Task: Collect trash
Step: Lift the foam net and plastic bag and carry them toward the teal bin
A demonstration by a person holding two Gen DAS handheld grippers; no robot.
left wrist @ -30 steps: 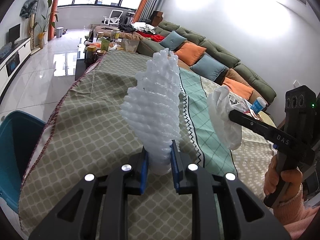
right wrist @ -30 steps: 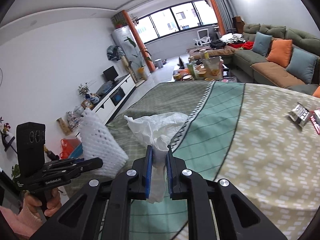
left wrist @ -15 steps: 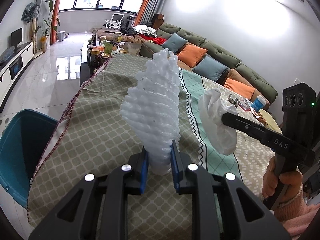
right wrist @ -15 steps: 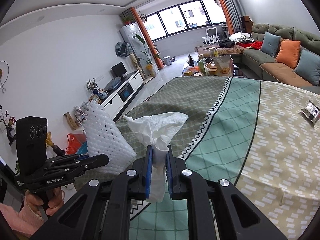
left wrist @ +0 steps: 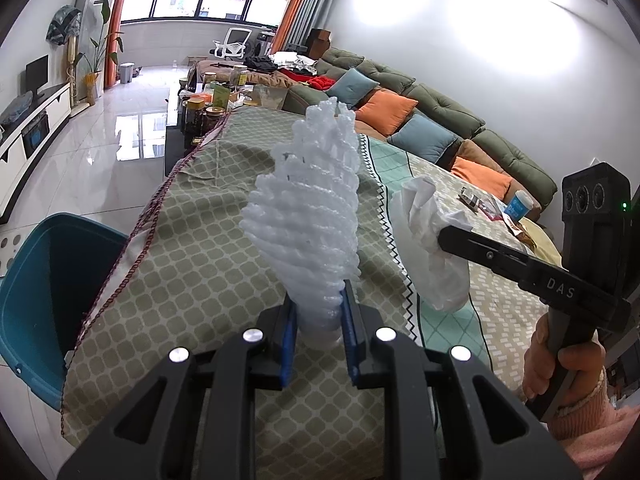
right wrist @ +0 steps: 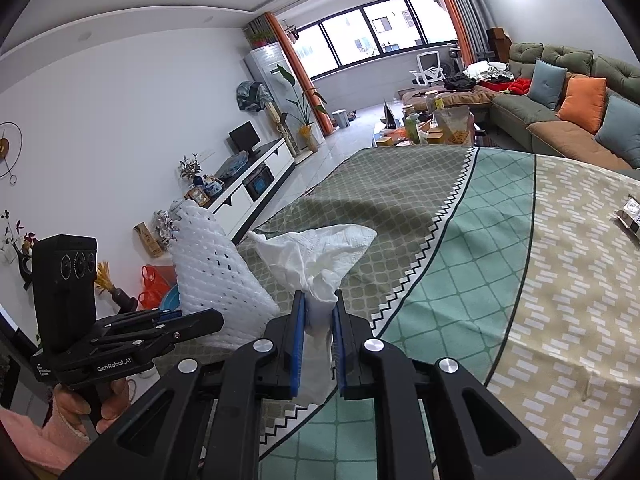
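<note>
Both units are matte black plastic with open triangular cut-outs in the finger frames and round silver screw heads on top. The left hand-held gripper (left wrist: 316,332) and right hand-held gripper (right wrist: 318,340) carry blue pads on the inner finger faces. Each bears a black box-shaped camera block with three round lenses; the right one shows a small green light. White lettering reads "GenRobot.AI" on the left unit, "DAS" on the right. Fuzzy pink sleeve cuffs cover both wrists.
</note>
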